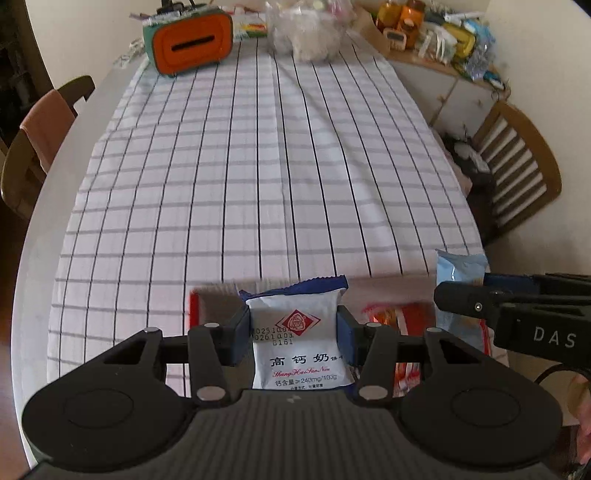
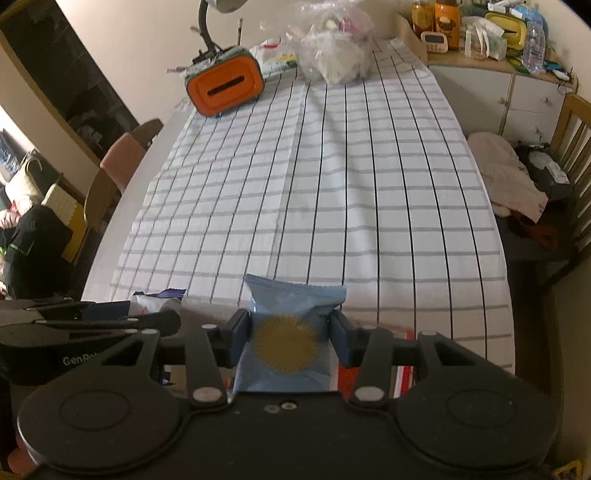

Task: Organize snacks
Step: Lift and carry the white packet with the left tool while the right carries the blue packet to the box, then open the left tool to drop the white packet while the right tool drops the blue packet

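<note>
we are holding a snack in each hand, low over the near end of the bench (image 1: 258, 166). nearest to us, the left gripper (image 1: 293, 334) is clenching its jaws on the flanks of a white biscuit packet (image 1: 299, 332) with a red diamond mark and a blue crimped top; the packet's long axis is running forward along the fingers, its sealed end pointing away from us. the right gripper (image 2: 290, 341) is doing the same with a light blue packet (image 2: 288, 332) bearing a gold sunburst, pinched at both sides, long axis also pointing ahead. in each wrist view the other gripper is showing at the edge, so the two hands are sitting side by side, neither clearly nearer the far end.

just under the jaws, a red and white box (image 1: 399, 325) with more wrappers in it is lying at the bench's near edge; we are judging this to be the snack box, though its full outline is hidden by the grippers. both packets are lifted clear of it, right above it.

beyond that, the checked cloth (image 2: 332, 184) is stretching bare toward the far end, where an orange tissue box (image 1: 190, 42) and a clear plastic bag (image 1: 306, 33) are standing. a sideboard (image 2: 517, 85) crowded with bottles is sitting to the right.

we reckon the coming move turns on where each packet belongs: box directly below, open cloth straight ahead.
</note>
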`<state>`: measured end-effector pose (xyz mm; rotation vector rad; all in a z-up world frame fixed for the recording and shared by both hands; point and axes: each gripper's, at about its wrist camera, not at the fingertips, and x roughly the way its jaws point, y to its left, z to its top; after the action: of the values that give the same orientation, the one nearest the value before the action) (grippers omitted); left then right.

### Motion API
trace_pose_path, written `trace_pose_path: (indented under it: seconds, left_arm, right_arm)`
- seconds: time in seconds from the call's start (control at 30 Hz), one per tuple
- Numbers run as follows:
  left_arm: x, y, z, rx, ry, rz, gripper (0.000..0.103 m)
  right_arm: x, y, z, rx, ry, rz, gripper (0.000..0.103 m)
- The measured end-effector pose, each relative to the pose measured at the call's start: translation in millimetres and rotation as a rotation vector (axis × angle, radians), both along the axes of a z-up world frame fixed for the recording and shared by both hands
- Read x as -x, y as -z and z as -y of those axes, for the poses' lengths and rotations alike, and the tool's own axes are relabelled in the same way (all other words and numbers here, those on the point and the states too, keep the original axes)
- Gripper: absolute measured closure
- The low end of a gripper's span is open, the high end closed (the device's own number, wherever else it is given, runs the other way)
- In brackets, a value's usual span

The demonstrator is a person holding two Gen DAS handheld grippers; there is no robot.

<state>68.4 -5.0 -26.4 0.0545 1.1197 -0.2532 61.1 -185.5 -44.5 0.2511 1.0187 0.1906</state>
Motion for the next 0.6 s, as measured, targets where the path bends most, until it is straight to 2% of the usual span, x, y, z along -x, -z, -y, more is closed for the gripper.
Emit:
trace_pose_path:
  seconds: [0.37, 0.6]
  left_arm:
    - [22, 45, 20, -0.07, 0.018, -0.061, 0.055]
    - [23, 61, 22, -0.095, 0.0, -0.091, 0.056]
  right_arm:
    - [7, 55, -3, 0.048, -0.048, -0.099, 0.057]
    - [4, 76, -11, 0.088, -0.079, -0.118, 0.057]
